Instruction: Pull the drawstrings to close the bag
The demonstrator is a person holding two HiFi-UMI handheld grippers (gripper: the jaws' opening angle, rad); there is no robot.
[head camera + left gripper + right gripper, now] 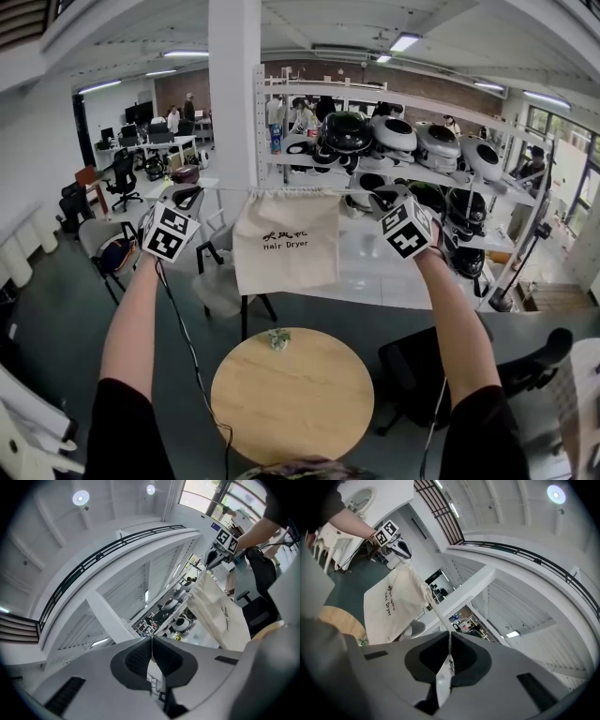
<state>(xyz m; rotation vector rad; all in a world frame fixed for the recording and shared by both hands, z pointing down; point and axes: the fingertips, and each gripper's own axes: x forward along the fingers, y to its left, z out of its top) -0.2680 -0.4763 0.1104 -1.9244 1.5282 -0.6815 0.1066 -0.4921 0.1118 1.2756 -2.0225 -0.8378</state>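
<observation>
As I judge it, the main risk is a cord slipping free. The bag [286, 242] hangs in the air on its two drawstrings alone, above the far edge of the round worktop [300, 403]. If either thin cord slides through the pads, that side drops and the bag swings or falls onto the worktop. An uneven pull could also drag the gathered mouth to one side instead of cinching it tighter.

The left tongs [187, 197] are pressed together, pinching the left drawstring [220, 190] at their tips. It runs taut to the bag's puckered top. The right tongs [380, 200] are likewise closed tight, nipping the right drawstring [361, 194]. In the right gripper view a pale loose end shows below the pads.
</observation>
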